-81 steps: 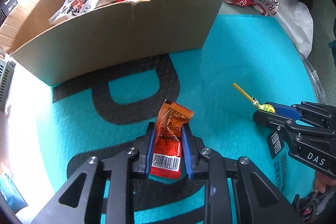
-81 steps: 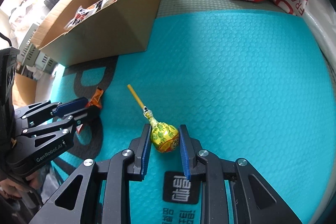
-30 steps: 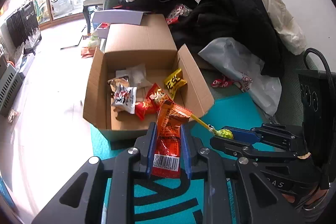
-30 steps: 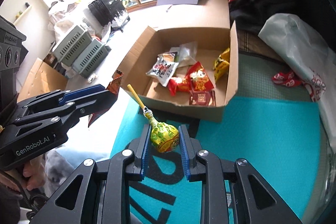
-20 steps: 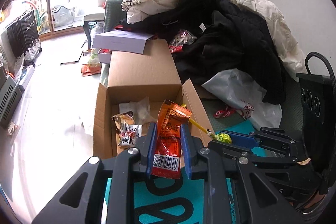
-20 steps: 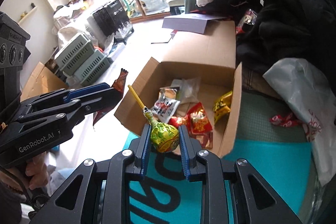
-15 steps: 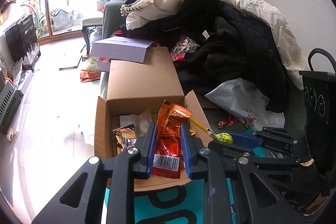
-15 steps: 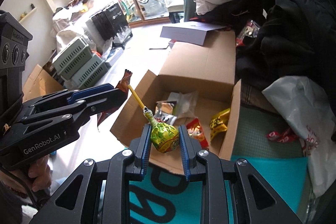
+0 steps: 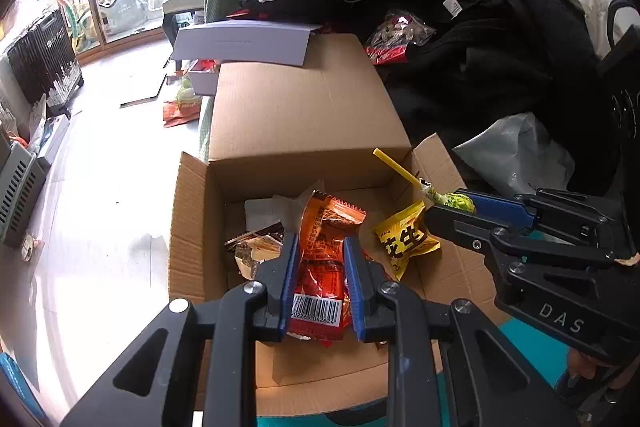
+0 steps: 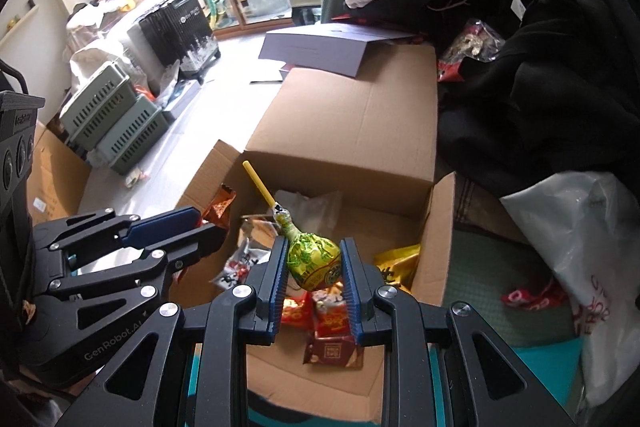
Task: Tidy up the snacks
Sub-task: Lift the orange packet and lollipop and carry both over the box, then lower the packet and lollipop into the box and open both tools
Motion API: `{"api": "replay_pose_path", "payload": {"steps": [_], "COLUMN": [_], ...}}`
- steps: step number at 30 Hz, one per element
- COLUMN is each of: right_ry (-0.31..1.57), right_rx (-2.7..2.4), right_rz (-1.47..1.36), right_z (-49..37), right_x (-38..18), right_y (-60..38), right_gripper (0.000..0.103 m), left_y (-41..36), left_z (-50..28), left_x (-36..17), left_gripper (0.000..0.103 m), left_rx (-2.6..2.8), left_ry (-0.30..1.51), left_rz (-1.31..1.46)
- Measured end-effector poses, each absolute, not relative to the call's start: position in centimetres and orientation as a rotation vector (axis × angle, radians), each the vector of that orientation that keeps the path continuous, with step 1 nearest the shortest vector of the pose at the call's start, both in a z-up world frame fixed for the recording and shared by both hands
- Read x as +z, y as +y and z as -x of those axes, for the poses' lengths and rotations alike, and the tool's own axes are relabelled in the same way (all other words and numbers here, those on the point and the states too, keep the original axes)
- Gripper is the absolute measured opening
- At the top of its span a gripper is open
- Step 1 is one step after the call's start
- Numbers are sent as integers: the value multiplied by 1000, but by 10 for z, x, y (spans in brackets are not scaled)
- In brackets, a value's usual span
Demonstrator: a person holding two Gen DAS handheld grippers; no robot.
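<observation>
My left gripper [image 9: 318, 247] is shut on an orange snack packet [image 9: 322, 259] with a barcode, held above the open cardboard box [image 9: 192, 227]. My right gripper [image 10: 314, 259] is shut on a yellow-green wrapped lollipop [image 10: 314, 259], its yellow stick [image 10: 258, 181] pointing away over the same box [image 10: 438, 227]. In the left wrist view the right gripper [image 9: 452, 205] comes in from the right with the lollipop [image 9: 454, 201]. The right wrist view has the left gripper [image 10: 208, 223] at the left. Inside the box lie a yellow packet [image 9: 404, 237], red packets [image 10: 296, 309] and a white packet [image 10: 240, 267].
A pile of dark and cream clothes [image 9: 460, 7] fills the back right. A white plastic bag [image 10: 580, 247] lies right of the box on the teal mat [image 10: 540, 359]. Grey crates [image 10: 112, 119] and a black suitcase [image 10: 176, 23] stand on the pale floor at the left.
Both grippers have carried their snacks up from the teal mat and forward over the box. The box now lies directly beneath them, nearer and larger in both views.
</observation>
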State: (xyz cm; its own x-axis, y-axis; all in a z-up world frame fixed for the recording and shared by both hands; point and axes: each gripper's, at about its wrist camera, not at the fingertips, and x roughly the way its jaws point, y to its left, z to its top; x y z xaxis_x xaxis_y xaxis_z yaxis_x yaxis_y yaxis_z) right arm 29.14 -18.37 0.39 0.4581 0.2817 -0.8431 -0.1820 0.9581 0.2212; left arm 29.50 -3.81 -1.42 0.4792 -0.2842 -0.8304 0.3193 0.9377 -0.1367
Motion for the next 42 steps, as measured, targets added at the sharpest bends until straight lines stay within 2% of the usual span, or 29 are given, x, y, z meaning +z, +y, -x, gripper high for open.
{"api": "replay_pose_path", "payload": {"steps": [7, 22, 38, 42], "right_ry": [1144, 1269, 1292, 1295], "right_rx": [254, 233, 232, 226], "right_rz": [-100, 11, 24, 36], "right_z": [-296, -296, -289, -284], "right_x": [-46, -100, -102, -98], "right_y": [-183, -169, -167, -165], "right_gripper": [25, 25, 26, 30], "left_y": [-46, -50, -50, -49], "left_z": [-301, -295, -296, -294], "left_x": [-58, -117, -124, -118], "left_gripper": [22, 22, 23, 25], "left_rx": [-365, -325, -333, -298], "left_ry": [1088, 1244, 1252, 1220], "left_rz": [-53, -92, -78, -101]}}
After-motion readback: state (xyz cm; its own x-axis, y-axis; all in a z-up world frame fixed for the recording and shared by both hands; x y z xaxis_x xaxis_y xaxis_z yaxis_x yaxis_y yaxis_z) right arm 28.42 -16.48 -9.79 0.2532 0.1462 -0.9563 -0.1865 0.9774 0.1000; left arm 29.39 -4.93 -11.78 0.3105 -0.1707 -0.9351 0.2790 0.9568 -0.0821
